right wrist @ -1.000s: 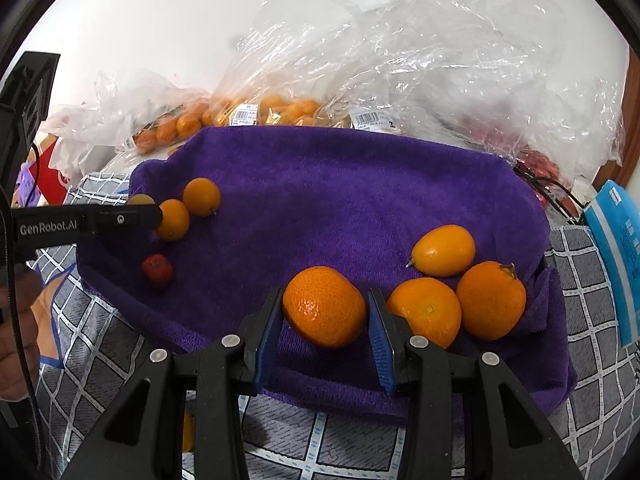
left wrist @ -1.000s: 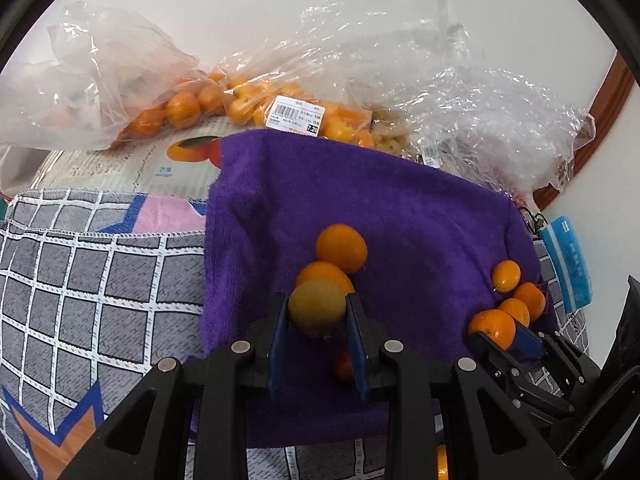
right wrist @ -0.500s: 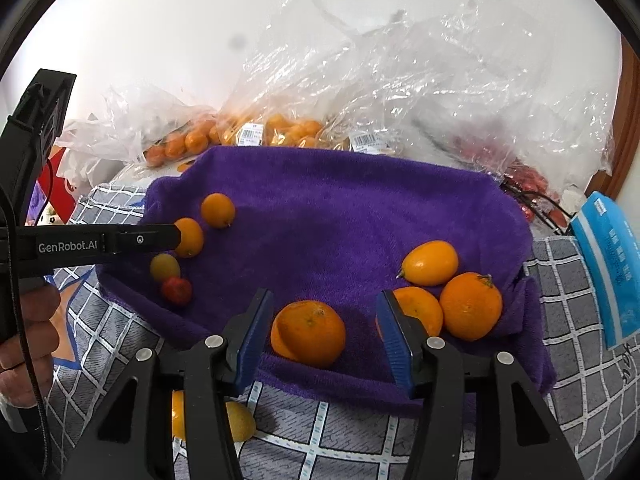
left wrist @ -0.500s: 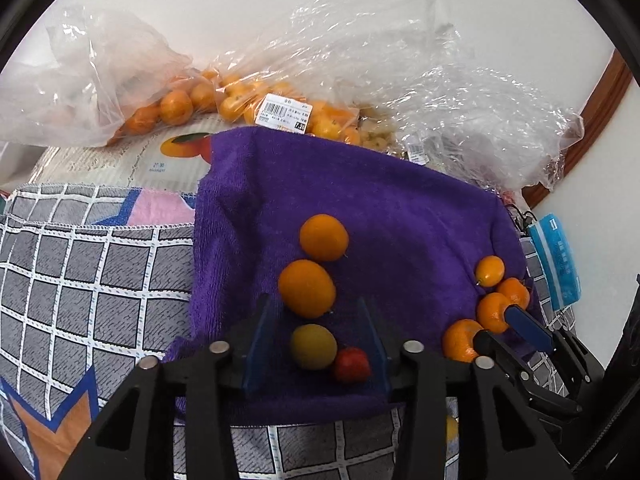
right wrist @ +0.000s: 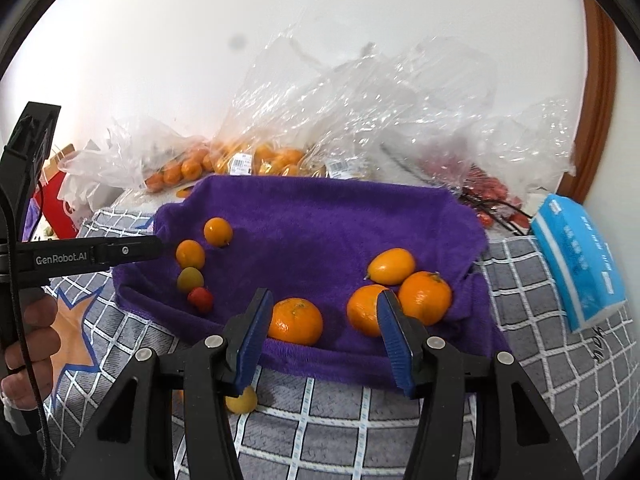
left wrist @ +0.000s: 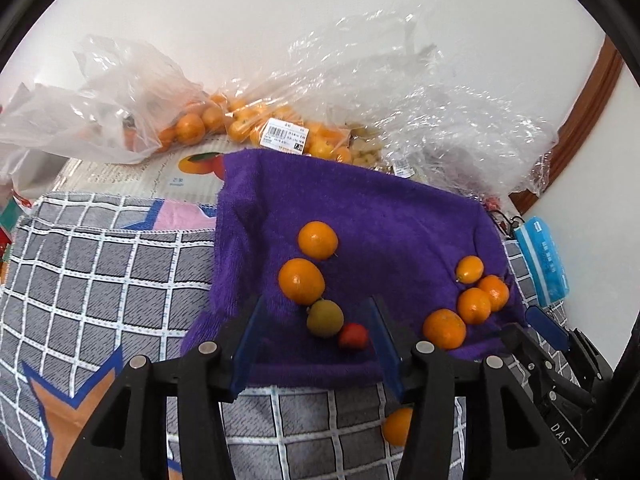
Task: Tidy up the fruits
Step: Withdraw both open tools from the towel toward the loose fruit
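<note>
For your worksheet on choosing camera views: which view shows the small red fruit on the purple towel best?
The left wrist view: the red fruit lies close and unobstructed beside the greenish fruit. In the right wrist view it is smaller, off to the left.

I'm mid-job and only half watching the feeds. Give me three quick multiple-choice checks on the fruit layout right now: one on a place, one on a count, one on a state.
1. Where does the small red fruit lie on the purple towel?
A. Alone at the far edge
B. At the near end of the left row, beside the greenish fruit
C. In the right cluster

2. How many orange fruits form the right cluster on the towel?
A. Two
B. Four
C. Six

3. What is the state of the right hand-held gripper?
A. Shut on an orange
B. Open, holding nothing
C. Shut on the tissue pack

Answers: 1 B, the red fruit touches the greenish one at the row's near end. 2 B, four orange fruits show there in both views. 3 B, its jaws have just been opening and stand clear of the fruit on the towel beyond them.
</note>
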